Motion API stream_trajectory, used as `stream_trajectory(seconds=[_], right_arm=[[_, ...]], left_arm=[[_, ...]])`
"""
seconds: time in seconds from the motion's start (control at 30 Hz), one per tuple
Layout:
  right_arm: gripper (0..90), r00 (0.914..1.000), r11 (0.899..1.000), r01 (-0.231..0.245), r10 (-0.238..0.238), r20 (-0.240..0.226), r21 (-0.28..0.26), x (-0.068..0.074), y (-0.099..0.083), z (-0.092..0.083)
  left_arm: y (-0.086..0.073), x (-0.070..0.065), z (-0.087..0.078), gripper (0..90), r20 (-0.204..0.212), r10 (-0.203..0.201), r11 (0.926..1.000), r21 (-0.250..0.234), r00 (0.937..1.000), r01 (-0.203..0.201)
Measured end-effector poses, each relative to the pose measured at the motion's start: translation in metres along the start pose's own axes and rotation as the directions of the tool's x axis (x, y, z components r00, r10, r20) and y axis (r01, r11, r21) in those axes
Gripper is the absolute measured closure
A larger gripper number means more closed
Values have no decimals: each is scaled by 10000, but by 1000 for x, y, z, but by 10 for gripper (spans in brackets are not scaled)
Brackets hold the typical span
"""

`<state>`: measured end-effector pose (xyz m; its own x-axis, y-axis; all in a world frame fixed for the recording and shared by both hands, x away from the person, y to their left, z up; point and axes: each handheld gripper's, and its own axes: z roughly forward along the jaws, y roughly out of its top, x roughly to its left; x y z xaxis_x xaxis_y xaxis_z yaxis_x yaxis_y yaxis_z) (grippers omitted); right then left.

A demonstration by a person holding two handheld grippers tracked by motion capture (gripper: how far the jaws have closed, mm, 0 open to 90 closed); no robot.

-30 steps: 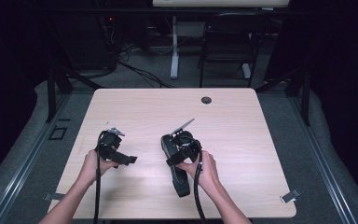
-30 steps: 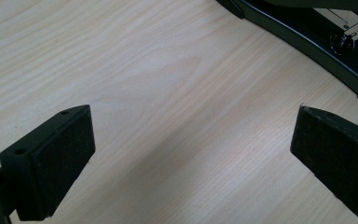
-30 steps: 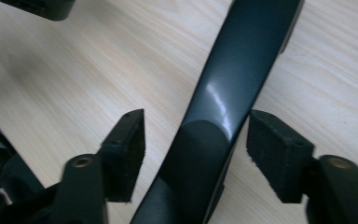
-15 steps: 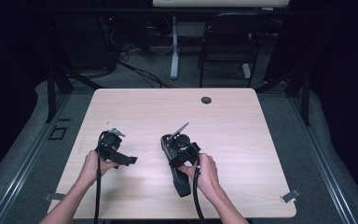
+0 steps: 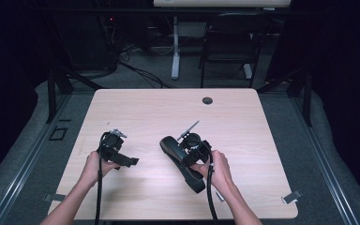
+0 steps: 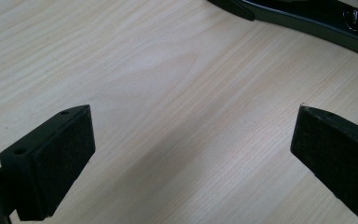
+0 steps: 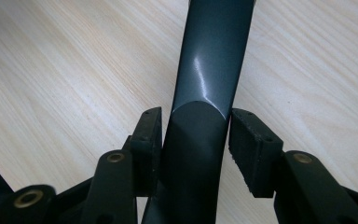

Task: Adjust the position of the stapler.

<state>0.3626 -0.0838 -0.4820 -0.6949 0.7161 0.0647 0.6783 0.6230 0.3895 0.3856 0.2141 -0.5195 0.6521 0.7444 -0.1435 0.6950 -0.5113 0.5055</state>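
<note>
1. Since the earlier high view, hardly anything has shifted: both hands sit where they were, and the right hand-held gripper (image 5: 180,152) has just been closing its jaws, with the dark bar (image 7: 212,70) between them.
2. That dark bar, a long glossy curved piece, lies on the worktop (image 5: 243,122) just right of centre, running from near the middle back toward the person's right hand (image 5: 218,168).
3. In the right gripper view the left pad (image 7: 150,140) appears to touch the bar, while a thin gap shows at the right pad; the grip looks not yet firm.
4. Left hand-held gripper (image 5: 130,161) rests with jaws wide and bare wood between them.
5. Judging by its sheen, the bar is stiff, smooth and likely slippery; squeezing across its narrow width near the middle should limit tipping.
</note>
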Motion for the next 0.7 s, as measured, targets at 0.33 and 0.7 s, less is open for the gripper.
stream_trajectory(seconds=[0.33, 0.7], right_arm=[[589, 9998, 9998, 170, -169, -139, 107, -16, -4, -4], [511, 9983, 9982, 457, -470, 347, 376, -10, 17, 17]], left_arm=[[-1, 1, -2, 0, 17, -26, 9999, -149, 10000, 26], [0, 2, 0, 0, 66, 24, 9999, -106, 10000, -24]])
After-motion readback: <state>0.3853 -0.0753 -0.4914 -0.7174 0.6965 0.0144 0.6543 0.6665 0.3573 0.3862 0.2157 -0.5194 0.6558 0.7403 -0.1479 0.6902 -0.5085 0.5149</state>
